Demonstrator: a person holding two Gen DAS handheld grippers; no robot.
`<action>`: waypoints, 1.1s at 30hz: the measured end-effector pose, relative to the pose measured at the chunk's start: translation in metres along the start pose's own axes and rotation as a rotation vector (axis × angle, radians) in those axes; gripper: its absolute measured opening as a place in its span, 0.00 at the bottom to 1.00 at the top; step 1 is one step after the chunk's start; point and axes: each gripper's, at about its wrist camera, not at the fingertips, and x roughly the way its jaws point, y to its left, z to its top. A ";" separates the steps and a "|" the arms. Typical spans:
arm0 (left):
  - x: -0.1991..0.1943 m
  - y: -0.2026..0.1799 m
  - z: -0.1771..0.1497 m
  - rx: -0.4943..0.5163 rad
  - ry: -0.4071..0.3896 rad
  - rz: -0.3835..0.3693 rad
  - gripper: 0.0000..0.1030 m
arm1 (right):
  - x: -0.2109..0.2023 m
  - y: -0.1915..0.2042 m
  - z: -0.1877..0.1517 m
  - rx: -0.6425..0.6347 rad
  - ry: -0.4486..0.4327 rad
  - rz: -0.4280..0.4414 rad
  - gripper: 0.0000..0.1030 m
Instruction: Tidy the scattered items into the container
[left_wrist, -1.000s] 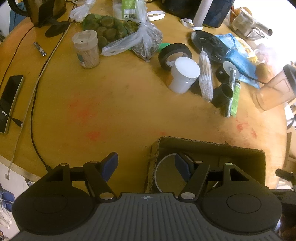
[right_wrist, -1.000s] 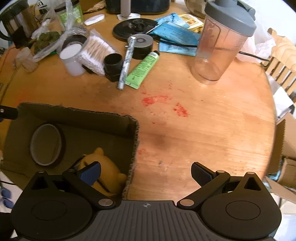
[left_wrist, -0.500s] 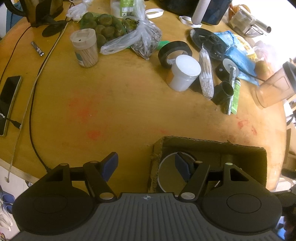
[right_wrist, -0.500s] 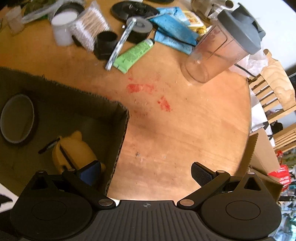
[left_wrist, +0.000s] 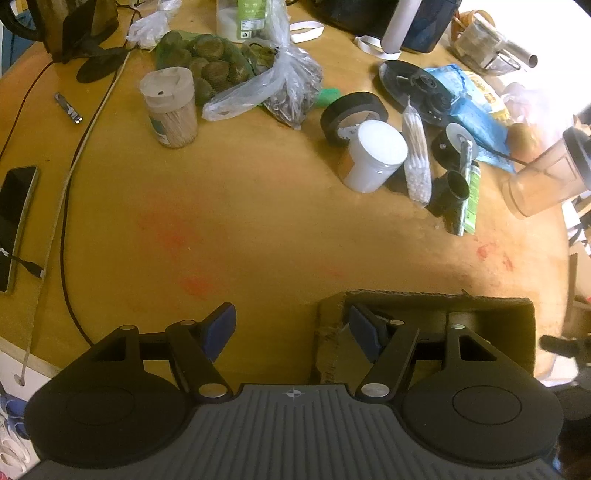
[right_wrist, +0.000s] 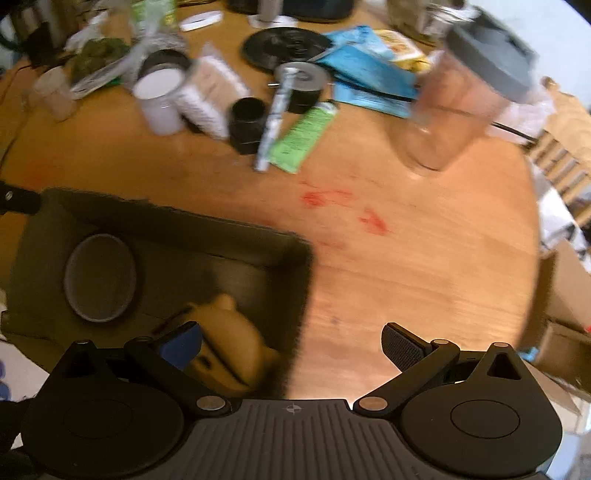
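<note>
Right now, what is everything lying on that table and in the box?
cardboard box: one, brown, near table edge
tape roll: one, dark, in the box
yellow toy: one, in the box
white jar: one, mid table
cotton swab bag: one, clear, right of the jar
black tape roll: one, behind the jar
green tube: one, mid table
shaker bottle: one, clear, grey lid, far right
toothpick jar: one, left
phone: one, black, left edge
left gripper: open, empty
right gripper: open, empty
</note>
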 end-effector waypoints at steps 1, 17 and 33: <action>0.000 0.002 0.001 0.000 0.000 0.000 0.65 | 0.005 0.005 0.001 -0.019 0.014 0.009 1.00; 0.003 0.020 0.007 0.030 0.015 -0.022 0.66 | 0.023 0.012 0.014 0.151 -0.007 -0.039 1.00; 0.002 0.009 0.005 0.024 0.017 -0.021 0.65 | -0.003 -0.025 0.016 0.275 -0.108 0.050 1.00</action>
